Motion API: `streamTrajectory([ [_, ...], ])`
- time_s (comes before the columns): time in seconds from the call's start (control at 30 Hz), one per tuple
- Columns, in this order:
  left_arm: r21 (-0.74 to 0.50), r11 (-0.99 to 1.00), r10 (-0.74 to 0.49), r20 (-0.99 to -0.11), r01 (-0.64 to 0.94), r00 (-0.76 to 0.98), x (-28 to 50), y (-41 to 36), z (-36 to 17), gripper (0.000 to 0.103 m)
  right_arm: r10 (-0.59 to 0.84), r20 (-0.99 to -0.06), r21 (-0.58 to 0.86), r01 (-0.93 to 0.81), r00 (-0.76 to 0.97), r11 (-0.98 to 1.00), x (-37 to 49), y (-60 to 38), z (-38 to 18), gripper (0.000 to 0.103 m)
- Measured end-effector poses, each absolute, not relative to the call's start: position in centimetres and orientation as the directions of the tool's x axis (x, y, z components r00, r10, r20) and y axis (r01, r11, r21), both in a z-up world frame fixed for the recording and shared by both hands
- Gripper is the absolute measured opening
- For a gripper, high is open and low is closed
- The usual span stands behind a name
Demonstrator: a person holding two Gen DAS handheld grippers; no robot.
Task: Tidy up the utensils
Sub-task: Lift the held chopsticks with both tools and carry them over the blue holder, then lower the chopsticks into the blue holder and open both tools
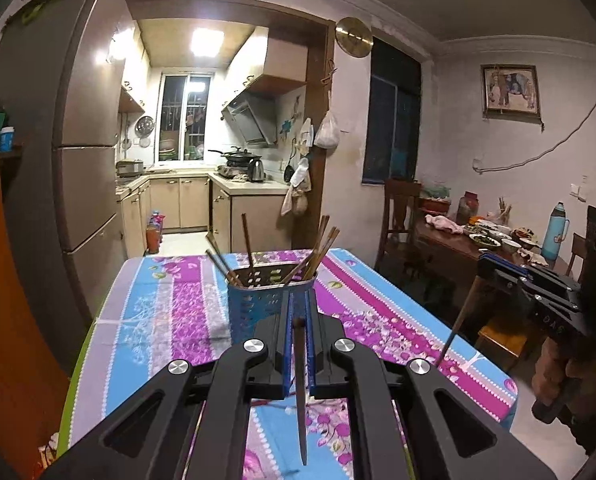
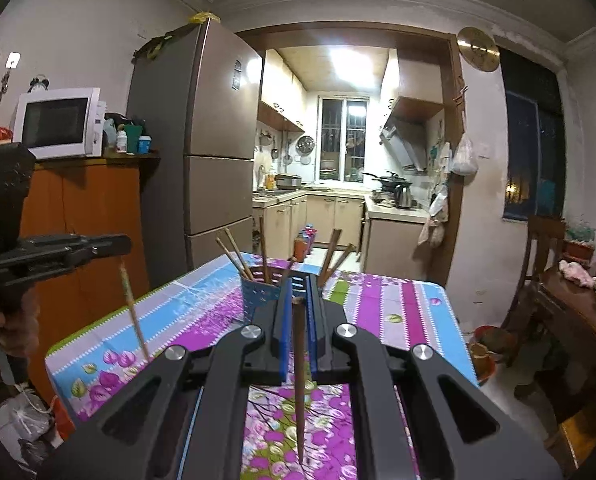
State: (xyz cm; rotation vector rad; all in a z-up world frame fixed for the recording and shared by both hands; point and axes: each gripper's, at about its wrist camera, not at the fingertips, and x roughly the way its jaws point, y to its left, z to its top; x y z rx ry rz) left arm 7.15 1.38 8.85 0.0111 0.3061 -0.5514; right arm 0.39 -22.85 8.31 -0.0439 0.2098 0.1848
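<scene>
The left gripper has its jaws clenched on a dark wooden chopstick that hangs tip-down above the near part of the worktop, which wears a floral cloth striped in purple, blue and white. The right gripper likewise grasps a brown chopstick, point down, over the worktop's near edge. From the left wrist view the right gripper sits out past the worktop's right edge, with raised letters on its side too blurred to read. A blue perforated utensil holder stands upright near the middle of the worktop, several chopsticks leaning out of it. Bare cloth lies open all around the holder, out to the edges. No other writing is legible.
</scene>
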Motion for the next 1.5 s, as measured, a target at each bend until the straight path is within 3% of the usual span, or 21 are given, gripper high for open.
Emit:
streamTrajectory([
  [0.27,-0.077,0.858,-0.513,-0.197,0.508,0.836,12.1,-0.2,14.0,0.007,0.229,-0.182,0.035,-0.226,0.956,0.973,5.3,-22.7,12.0,0.006],
  [0.57,-0.026,0.897,-0.441,-0.022,0.441,0.897,19.4,-3.0,21.9,0.007,0.207,-0.037,0.041,-0.205,0.978,0.978,12.2,-23.0,19.2,0.006],
  [0.7,-0.016,0.899,-0.438,-0.009,0.438,0.899,22.5,-4.7,22.3,0.007,0.203,-0.003,0.06,-0.203,0.979,0.977,15.9,-23.2,20.2,0.006],
  [0.97,-0.012,0.898,-0.44,-0.071,0.44,0.895,28.1,-7.0,17.8,0.007,0.2,-0.035,0.104,-0.195,0.979,0.975,21.9,-23.1,17.0,0.005],
  [1.3,-0.005,0.918,-0.387,-0.222,0.396,0.895,32.6,-7.8,10.2,0.007,0.201,-0.175,0.121,-0.182,0.964,0.976,26.1,-22.3,10.7,0.005],
  [1.5,0.015,0.937,-0.333,-0.268,0.349,0.904,33.0,-8.0,8.6,0.007,0.187,-0.254,0.104,-0.166,0.949,0.981,26.9,-21.9,8.4,0.008],
])
